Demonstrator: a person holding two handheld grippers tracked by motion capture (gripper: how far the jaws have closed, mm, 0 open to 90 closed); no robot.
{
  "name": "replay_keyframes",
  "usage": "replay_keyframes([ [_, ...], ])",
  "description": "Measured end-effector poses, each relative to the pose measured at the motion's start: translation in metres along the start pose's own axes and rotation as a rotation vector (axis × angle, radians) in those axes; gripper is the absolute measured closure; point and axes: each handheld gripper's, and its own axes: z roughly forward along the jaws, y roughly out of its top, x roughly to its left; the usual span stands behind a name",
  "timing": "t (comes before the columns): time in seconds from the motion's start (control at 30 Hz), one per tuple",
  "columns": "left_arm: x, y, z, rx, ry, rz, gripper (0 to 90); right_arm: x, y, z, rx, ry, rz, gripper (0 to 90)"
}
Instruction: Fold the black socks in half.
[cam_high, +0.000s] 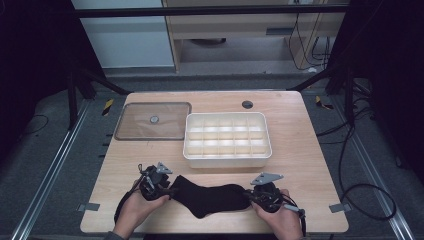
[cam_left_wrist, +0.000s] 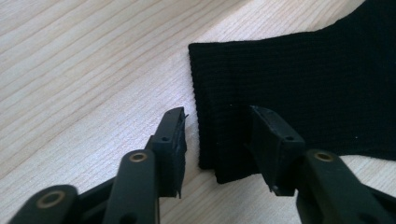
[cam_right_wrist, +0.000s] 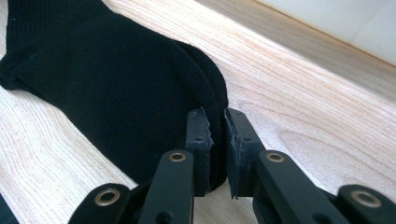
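The left hand-held gripper (cam_left_wrist: 217, 140) has its jaws apart, straddling the cuff edge of the black sock (cam_left_wrist: 299, 88). The right hand-held gripper (cam_right_wrist: 217, 140) is clamped on the sock's toe end. The sock lies flat on the bench (cam_high: 310, 165), just before the white divided tray (cam_high: 227, 159).

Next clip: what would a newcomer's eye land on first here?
The black sock lying flat at the near edge of the wooden table, stretched between the two hands. The right gripper has its fingers pinched on the toe end, while the left gripper stands open around a corner of the cuff. Behind the sock sits a white divided organizer box, with its clear lid laid to its left.
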Motion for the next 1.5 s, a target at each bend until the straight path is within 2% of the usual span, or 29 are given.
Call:
replay_keyframes([
  [0.2,-0.001,0.001,0.001,0.025,-0.018,-0.001,58.8,0.0,0.001,0.0,-0.004,-0.003,-0.003,81.0],
  [0.27,-0.002,0.002,0.001,0.04,-0.024,0.015,62.7,0.0,0.001,0.0,-0.007,0.004,-0.005,81.3],
  [0.37,-0.002,0.004,0.002,0.055,-0.032,0.017,64.3,0.001,0.001,0.0,-0.003,0.003,-0.009,81.6],
  [0.63,-0.004,0.004,0.002,0.059,-0.049,0.035,75.9,-0.001,0.001,-0.002,-0.011,0.016,-0.006,82.7],
  [0.83,-0.003,0.004,0.0,0.044,-0.059,0.03,78.1,-0.002,0.001,-0.002,-0.01,0.018,0.003,82.6],
  [0.9,-0.003,0.005,-0.003,0.038,-0.06,0.032,78.3,-0.002,0.0,-0.002,-0.02,0.024,0.0,80.1],
  [0.97,-0.005,0.005,-0.006,0.028,-0.061,0.03,78.4,-0.002,0.001,-0.004,-0.038,0.016,0.004,70.2],
  [1.0,-0.005,0.006,-0.007,0.028,-0.056,0.037,78.4,-0.001,0.0,-0.007,-0.054,0.008,0.004,60.0],
  [1.07,-0.005,0.008,-0.01,0.029,-0.051,0.047,78.3,-0.001,0.001,-0.007,-0.054,0.003,0.007,56.9],
  [1.2,-0.003,0.013,-0.012,0.034,-0.048,0.065,78.3,-0.002,0.001,-0.005,-0.047,0.001,0.007,57.1],
  [1.33,0.001,0.013,-0.013,0.029,-0.053,0.061,78.3,-0.002,0.001,-0.002,-0.034,0.011,0.001,58.1],
  [1.5,0.004,0.011,-0.015,0.022,-0.061,0.059,78.3,-0.001,0.001,-0.002,-0.035,0.017,0.013,54.5],
])
